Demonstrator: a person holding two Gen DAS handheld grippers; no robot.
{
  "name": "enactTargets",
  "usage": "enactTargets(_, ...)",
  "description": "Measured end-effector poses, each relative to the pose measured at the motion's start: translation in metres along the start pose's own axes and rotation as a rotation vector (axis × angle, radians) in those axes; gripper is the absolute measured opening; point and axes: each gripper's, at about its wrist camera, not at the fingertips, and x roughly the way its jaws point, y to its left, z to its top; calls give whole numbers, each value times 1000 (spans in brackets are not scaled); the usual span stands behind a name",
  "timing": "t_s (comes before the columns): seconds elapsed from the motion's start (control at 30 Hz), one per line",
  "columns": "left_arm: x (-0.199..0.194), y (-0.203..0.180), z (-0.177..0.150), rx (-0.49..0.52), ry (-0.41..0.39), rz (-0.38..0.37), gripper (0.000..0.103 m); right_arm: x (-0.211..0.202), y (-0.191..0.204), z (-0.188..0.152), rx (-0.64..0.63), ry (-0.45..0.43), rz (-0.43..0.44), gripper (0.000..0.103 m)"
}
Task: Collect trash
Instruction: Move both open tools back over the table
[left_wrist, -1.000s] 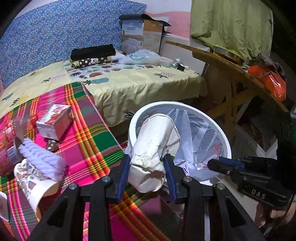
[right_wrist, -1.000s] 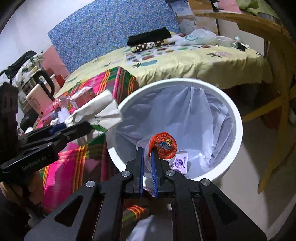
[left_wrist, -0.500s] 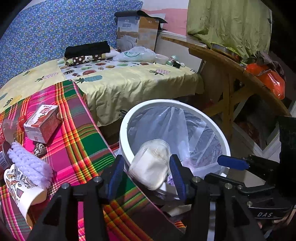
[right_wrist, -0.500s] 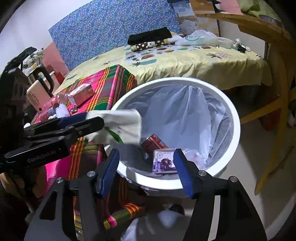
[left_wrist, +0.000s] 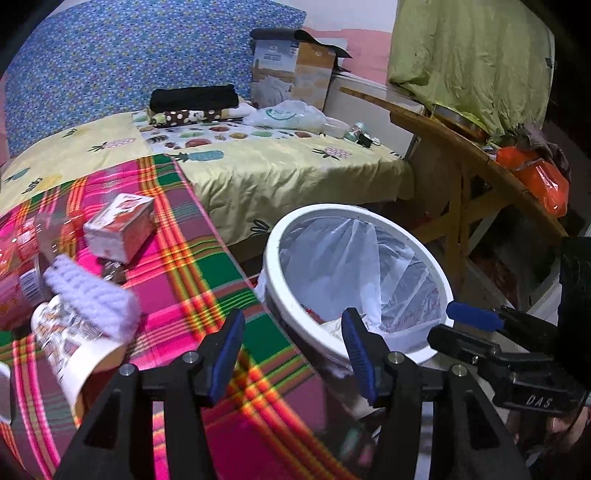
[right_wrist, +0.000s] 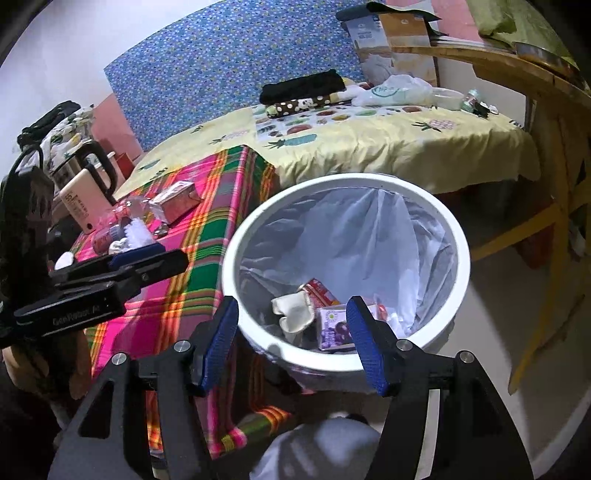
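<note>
The left gripper (left_wrist: 293, 352), black with blue pads, tilts downward from the 6 o'clock edge of its own view; its jaws have just been opening and nothing sits between them. The right gripper (right_wrist: 291, 341), of the same black-and-blue build, also tilts downward with its jaws spread wide and empty. In the right wrist view the left one reaches in from 9 o'clock, with part of a hand (right_wrist: 44, 373) beneath it.

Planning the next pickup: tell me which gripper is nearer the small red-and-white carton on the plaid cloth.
Left. The left gripper hangs over the plaid cloth's edge, the carton just ahead on its left. The right gripper hangs over the white bin, farther off.
</note>
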Motion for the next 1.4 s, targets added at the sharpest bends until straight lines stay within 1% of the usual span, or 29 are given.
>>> enactTargets(0.27,-26,16,-17,-30,-29,55,56,-9,27,-2,-55,-27,20,62)
enactTargets(0.57,-53,40,-39,-81,-55,150,56,-4,57,-4,-123,-17,65,62)
enactTargets(0.8,-71,67,-57,-146,-66,236,56,1,79,-5,-150,-8,92,62)
enactTargets(0.93,-82,80,-66,-183,-72,277,56,4,91,-7,-154,-14,126,62)
enactTargets(1.1,-96,95,-75,-205,-79,334,56,10,107,-8,-206,-13,158,62)
enactTargets(1.27,-109,107,-84,-229,-83,366,56,17,124,-7,-246,19,206,62)
enactTargets(1.4,-120,120,-87,-249,-98,387,56,17,136,-5,-268,11,244,62)
